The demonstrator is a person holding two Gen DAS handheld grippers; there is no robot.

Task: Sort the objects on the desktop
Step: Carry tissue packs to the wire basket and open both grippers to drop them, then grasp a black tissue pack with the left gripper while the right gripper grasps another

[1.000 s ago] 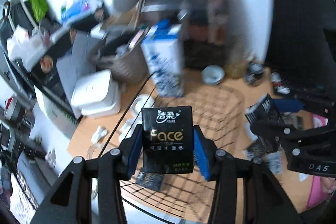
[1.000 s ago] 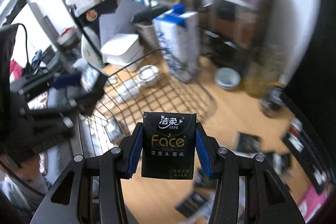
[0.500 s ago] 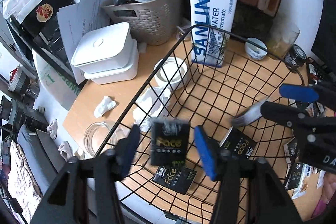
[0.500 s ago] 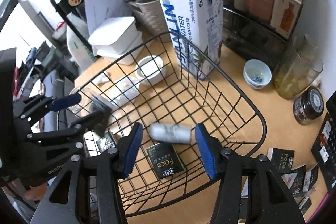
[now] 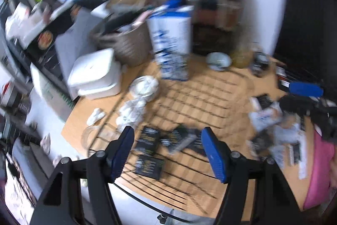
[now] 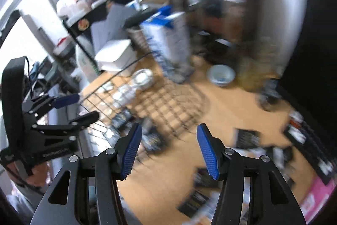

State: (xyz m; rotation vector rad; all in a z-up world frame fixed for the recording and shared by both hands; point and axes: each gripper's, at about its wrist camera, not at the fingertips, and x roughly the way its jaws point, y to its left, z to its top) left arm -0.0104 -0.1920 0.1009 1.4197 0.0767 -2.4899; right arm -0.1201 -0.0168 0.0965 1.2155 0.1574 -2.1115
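Both views are blurred. My left gripper (image 5: 167, 134) hangs over the near end of the black wire basket (image 5: 200, 94); its jaws are opening and nothing is between them. Several black Face tissue packs (image 5: 149, 137) lie on the basket floor below it. My right gripper (image 6: 168, 130) hovers over the basket's (image 6: 168, 102) right rim, jaws opening and empty. More black tissue packs (image 6: 246, 136) lie loose on the wooden table to its right. Each gripper shows in the other's view: the right gripper (image 5: 303, 96) at the right edge, the left gripper (image 6: 80, 108) at the left.
Behind the basket stand a blue-and-white carton (image 5: 170, 43), a woven bin (image 5: 126, 43), a white lidded box (image 5: 94, 73), a white cup (image 5: 145, 85) and a small bowl (image 5: 218, 59). A dark jar (image 5: 259, 64) and a pink item (image 5: 320, 166) lie to the right.
A second ago each gripper was shut on a black tissue pack. Both let go over the basket, the packs dropped in, and both grippers have drawn back with wider jaws.
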